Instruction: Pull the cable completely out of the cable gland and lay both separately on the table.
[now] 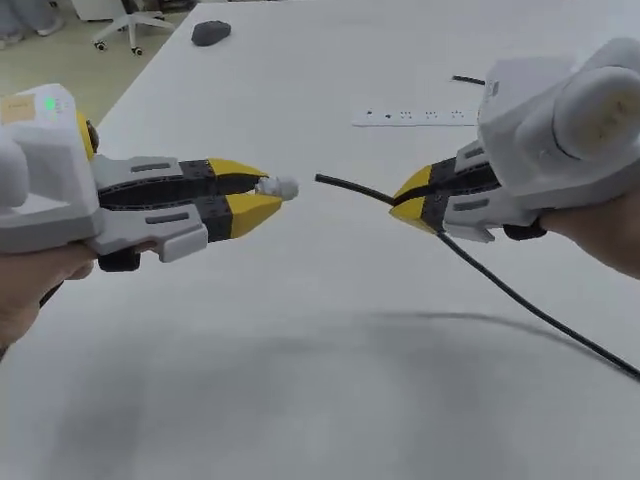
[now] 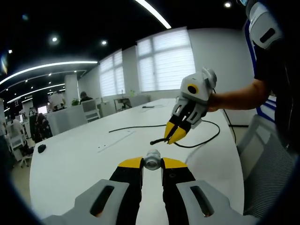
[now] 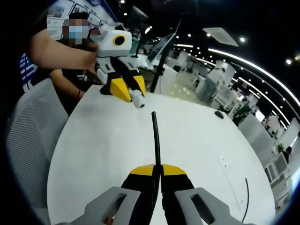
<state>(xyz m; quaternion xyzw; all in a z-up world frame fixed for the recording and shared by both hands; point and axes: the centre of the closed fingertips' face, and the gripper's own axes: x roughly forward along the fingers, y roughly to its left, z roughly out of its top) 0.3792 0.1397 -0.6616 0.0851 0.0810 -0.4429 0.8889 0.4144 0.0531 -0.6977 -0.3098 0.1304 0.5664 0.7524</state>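
Head view: the left gripper [image 1: 262, 190], middle left, is pressed onto the cable gland [image 1: 280, 187]. The right gripper [image 1: 405, 200] pinches the black cable [image 1: 350, 187], whose free end points left at the gland with a gap between them. The pull looks finished. Next, each should be set down apart on the table [image 1: 300, 390].

Left gripper view: the gland [image 2: 152, 159] sits between the jaw tips, axis pointing forward.

Right gripper view: the cable [image 3: 155, 136] runs straight up the frame.
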